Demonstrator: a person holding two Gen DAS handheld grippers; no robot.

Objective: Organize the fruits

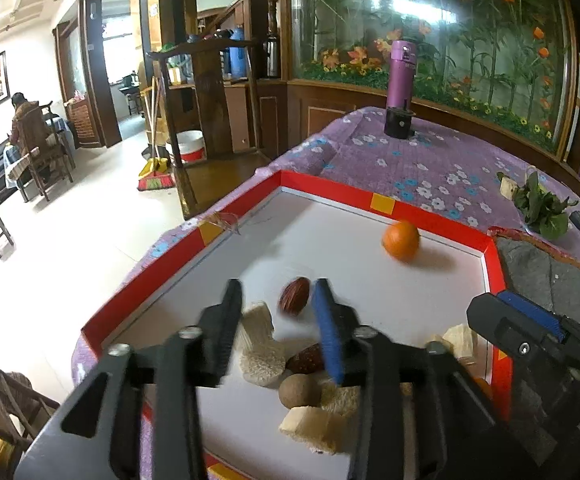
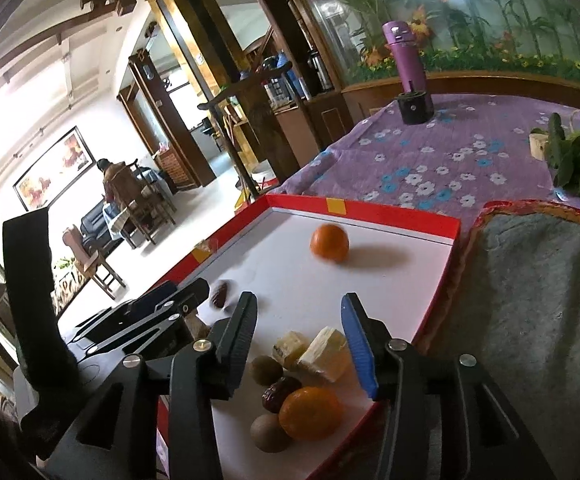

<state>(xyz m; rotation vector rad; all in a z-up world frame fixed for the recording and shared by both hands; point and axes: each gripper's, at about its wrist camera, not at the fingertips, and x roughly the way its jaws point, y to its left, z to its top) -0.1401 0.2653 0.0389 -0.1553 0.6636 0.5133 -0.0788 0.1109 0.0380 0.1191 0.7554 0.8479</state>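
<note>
Surroundings: I saw a purple bottle (image 1: 401, 88) standing upright at the far end of the flowered cloth (image 1: 429, 160), leafy greens (image 1: 542, 205) to the right of the tray, and a grey mat (image 2: 529, 280) just beside its right wall.
In the way: near my left gripper (image 1: 277, 312) lay pale cut chunks (image 1: 256, 326) and a red date (image 1: 294, 295); that date was not pinched by the jaws.
Left tool: released, jaws apart and nothing gripped.
Right tool: my right gripper (image 2: 303, 336) was released too, jaws apart over the near pile and clamping nothing.
Container: a white tray (image 1: 353, 194) with red walls held all the fruit.
Far fruit: one orange (image 2: 329, 242) sat alone near the tray's far wall, well apart from the rest.
Near pile: a second orange (image 2: 309, 412) touched a date (image 2: 280, 394) and a brown round fruit (image 2: 269, 432); two pale chunks (image 2: 323, 354) lay just behind.
Count: I made it two oranges, at least three dates and three brown round fruits across both views; the chunks I could not count surely.
</note>
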